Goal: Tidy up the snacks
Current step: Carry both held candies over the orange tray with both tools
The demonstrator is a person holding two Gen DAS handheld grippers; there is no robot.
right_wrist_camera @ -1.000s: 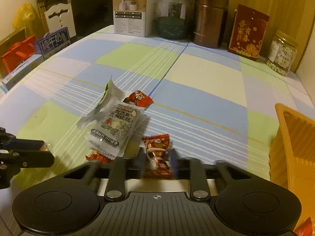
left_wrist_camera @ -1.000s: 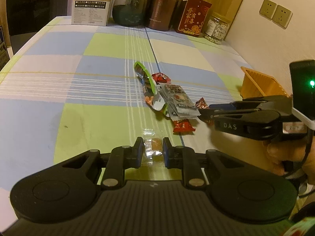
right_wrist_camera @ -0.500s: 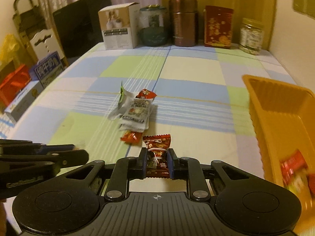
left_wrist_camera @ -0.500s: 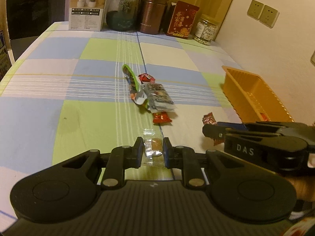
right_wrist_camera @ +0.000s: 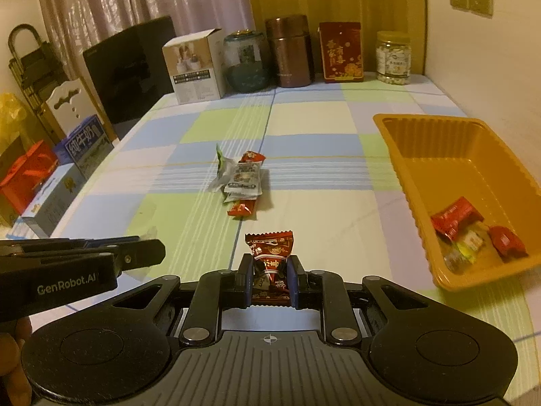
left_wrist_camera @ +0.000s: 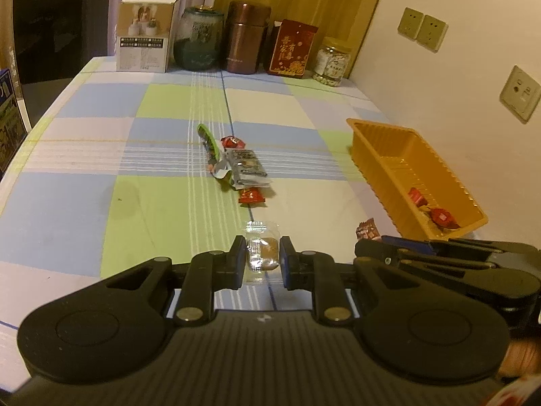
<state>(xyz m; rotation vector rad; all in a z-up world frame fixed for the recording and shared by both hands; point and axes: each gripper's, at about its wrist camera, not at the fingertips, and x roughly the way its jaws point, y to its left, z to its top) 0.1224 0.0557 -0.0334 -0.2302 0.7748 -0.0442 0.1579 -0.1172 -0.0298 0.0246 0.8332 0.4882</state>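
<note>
Both tongs have come up and back from the checked-cloth surface [left_wrist_camera: 162,209], each with a sweet.

Left tongs [left_wrist_camera: 262,257]: closed on a small clear-wrapped amber sweet [left_wrist_camera: 263,252], carried clear of the cloth.

Right tongs [right_wrist_camera: 269,279]: closed on a dark red foil-wrapped sweet [right_wrist_camera: 270,264], likewise lifted; a second ago its wrapper lay low by the pile.

The orange plastic tray [right_wrist_camera: 449,155], then barely in view at the right edge, now shows its full interior in both views, with a few red and pale wrapped pieces [right_wrist_camera: 473,233] at its near end.

The remaining heap of packets [left_wrist_camera: 240,169] lies mid-surface, apparently undisturbed.

Judgement: pick-up is complete for both; the delivery to the tray is pending. Several packets await collection, so the task is partly done.
</note>
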